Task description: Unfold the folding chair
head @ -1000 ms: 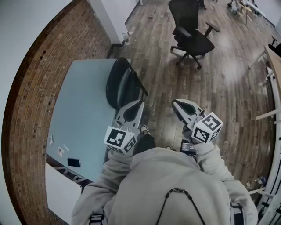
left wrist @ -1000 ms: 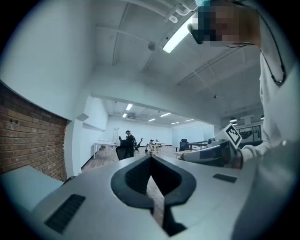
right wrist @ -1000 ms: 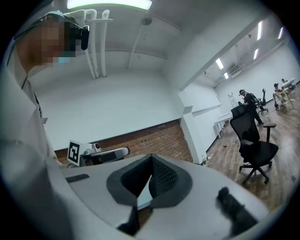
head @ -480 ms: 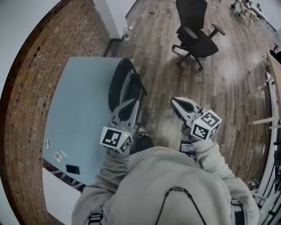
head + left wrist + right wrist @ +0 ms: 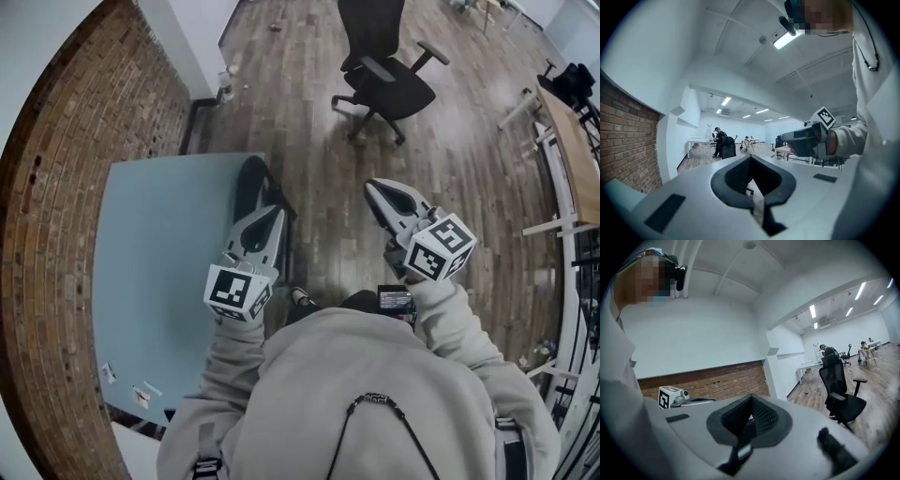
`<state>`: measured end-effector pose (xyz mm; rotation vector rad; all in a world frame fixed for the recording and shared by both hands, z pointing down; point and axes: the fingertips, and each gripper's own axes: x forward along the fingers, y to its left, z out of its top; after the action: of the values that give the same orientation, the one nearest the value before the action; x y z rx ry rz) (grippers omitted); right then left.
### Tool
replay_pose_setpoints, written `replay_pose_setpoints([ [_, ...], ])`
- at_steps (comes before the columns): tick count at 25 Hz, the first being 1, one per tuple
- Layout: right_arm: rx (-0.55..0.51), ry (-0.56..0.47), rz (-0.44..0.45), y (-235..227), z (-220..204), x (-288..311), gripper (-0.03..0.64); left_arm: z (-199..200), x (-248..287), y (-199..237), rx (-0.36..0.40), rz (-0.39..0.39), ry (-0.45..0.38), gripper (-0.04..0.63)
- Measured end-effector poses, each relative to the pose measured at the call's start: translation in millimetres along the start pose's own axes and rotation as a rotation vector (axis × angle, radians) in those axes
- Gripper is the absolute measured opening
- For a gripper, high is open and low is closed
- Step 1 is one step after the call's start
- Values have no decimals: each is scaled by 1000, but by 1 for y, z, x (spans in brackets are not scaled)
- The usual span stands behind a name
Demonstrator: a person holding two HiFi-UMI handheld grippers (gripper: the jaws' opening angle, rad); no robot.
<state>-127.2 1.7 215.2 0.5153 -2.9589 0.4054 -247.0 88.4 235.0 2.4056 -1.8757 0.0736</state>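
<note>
Brick wall (image 5: 47,281), wood floor (image 5: 469,169), blk office chair (image 5: 384,80), strip lights (image 5: 786,40).

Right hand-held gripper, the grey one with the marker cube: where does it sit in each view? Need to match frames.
Head view: grey right hand-held gripper, right of centre, marker cube at its near end.
Left gripper view: right of centre, tip pointing to picture left.
Right gripper view: the same hand-held gripper, bottom centre, its jaws shut.
Shared landmark: red brick wall.

I'm seeing a dark wooden plank floor (image 5: 469,187) carrying a black wheeled office chair (image 5: 384,75) and a pale blue rectangular table (image 5: 159,272). A few small white cards (image 5: 141,395) are lying near the table's close corner; a black folded chair (image 5: 253,183) is sitting at its right edge.
</note>
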Motion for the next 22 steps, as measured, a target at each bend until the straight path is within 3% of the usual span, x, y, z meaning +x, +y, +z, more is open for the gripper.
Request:
replay_pose_setpoints([
  [5, 29, -27, -29, -12, 12, 24, 6, 11, 6, 31, 21, 20, 16, 5],
  [10, -28, -47, -1, -7, 31, 41, 6, 17, 10, 51, -11, 43, 3, 5],
  [13, 28, -44, 16, -13, 26, 56, 6, 16, 13, 62, -7, 48, 16, 5],
  [17, 90, -14, 20, -20, 9, 83, 6, -11, 13, 87, -46, 106, 98, 5],
  [20, 119, 95, 10, -26, -29, 118, 8, -52, 10, 116, -95, 178, 204, 5],
  [21, 141, 144, 9, -29, -49, 132, 8, -70, 10, 124, -107, 182, 258, 58],
  [22, 179, 199, 15, -30, -74, 146, 19, -92, 11, 132, -119, 182, 325, 202],
])
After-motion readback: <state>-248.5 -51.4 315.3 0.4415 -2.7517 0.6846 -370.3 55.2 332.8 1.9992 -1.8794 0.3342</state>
